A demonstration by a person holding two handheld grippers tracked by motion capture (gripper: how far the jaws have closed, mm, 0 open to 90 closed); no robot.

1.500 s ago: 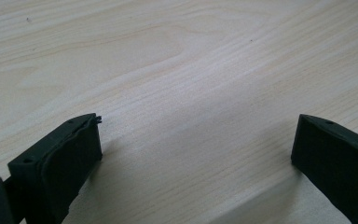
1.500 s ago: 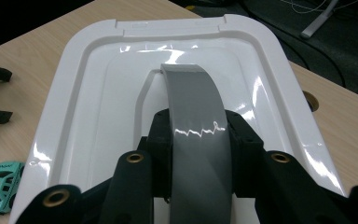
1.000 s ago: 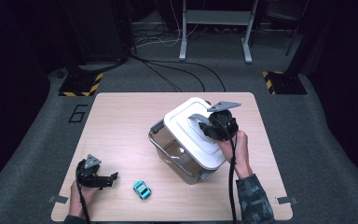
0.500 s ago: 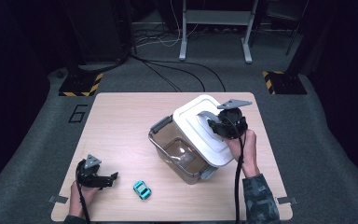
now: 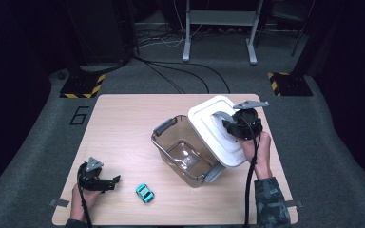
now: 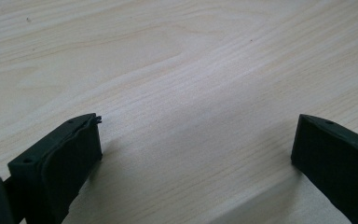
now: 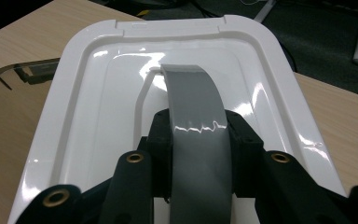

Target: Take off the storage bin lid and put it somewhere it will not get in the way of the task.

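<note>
Now the white lid (image 5: 217,129) has come off the clear bin (image 5: 186,153): a second ago it sat over most of the opening, and it has since slid to the bin's right, tilted, covering only the bin's right rim. The right tool (image 5: 231,126) pinches the lid's grey handle (image 7: 196,122) between its jaws. That leaves most of the bin open from above, probably for loading. The small blue toy car (image 5: 144,193) lies on the surface (image 5: 123,123) just left of the bin's near corner. The left tool (image 5: 113,181) rests farther left of the bin, jaws spread over bare wood. Right of the bin the surface edge is close, so little room remains for setting the lid down there.
</note>
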